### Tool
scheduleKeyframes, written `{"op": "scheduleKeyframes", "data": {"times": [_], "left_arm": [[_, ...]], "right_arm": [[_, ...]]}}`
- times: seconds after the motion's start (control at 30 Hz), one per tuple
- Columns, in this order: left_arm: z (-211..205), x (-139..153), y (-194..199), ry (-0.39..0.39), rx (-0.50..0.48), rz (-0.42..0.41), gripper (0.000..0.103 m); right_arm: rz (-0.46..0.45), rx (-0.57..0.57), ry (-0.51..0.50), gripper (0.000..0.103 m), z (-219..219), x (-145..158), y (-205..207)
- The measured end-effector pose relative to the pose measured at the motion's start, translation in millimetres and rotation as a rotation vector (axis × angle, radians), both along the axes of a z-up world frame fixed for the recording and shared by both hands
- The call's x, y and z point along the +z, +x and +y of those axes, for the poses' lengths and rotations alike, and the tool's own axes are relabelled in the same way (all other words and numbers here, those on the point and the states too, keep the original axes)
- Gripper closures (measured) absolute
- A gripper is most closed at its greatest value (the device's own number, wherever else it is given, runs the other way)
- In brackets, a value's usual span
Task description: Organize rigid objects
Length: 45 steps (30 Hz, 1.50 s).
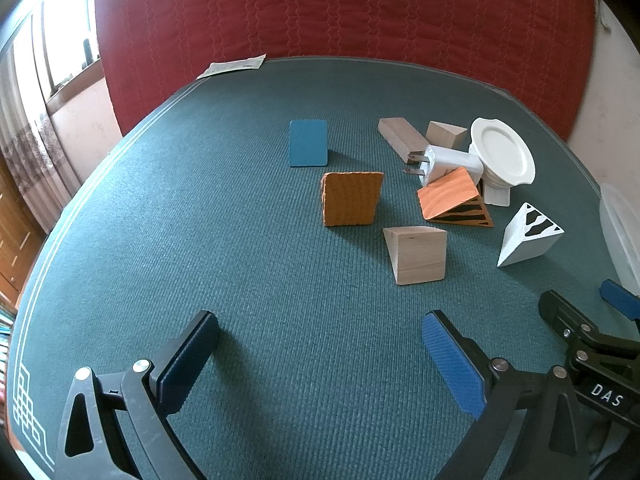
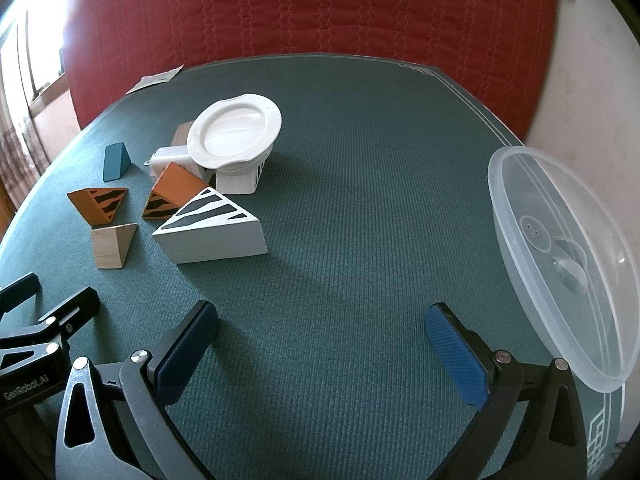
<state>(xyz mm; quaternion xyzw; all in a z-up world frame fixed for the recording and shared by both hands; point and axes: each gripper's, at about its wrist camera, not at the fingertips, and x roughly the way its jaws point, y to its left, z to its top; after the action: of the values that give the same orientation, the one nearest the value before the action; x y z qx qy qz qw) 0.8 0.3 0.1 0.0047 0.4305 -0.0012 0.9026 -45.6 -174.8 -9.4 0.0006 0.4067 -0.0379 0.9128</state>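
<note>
My left hand-held gripper [image 1: 320, 354] and right hand-held gripper [image 2: 322, 346] both gape empty over the ribbed green worktop [image 2: 360, 200], facing painted wooden wedges [image 2: 210, 226] and a glossy white dish [image 2: 234, 130].

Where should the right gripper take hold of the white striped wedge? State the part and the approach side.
Grip the white striped wedge across its two flat triangular faces, near the thick end. Come from above with the open right gripper; the sloped striped top would probably slip, while the parallel side faces suit the jaws.
</note>
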Motion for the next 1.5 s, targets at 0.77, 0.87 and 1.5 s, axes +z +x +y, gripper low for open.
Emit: {"op": "scheduleKeyframes", "data": {"times": [0.77, 0.87, 1.5], "left_arm": [[17.3, 3.4, 5.2, -0.012, -0.073, 0.020, 0.000], [20.8, 8.1, 10.9, -0.008, -0.055, 0.004, 0.001], [1.9, 20.8, 43.2, -0.056, -0.011, -0.033, 0.038]], "right_arm": [[0.033, 0.122, -0.009, 0.000, 8.6, 4.4, -1.1], [0.033, 0.122, -0.006, 0.000, 2.6, 5.0, -5.8], [-0.002, 0.160, 0.045, 0.000, -5.8, 6.0, -8.9]]}}
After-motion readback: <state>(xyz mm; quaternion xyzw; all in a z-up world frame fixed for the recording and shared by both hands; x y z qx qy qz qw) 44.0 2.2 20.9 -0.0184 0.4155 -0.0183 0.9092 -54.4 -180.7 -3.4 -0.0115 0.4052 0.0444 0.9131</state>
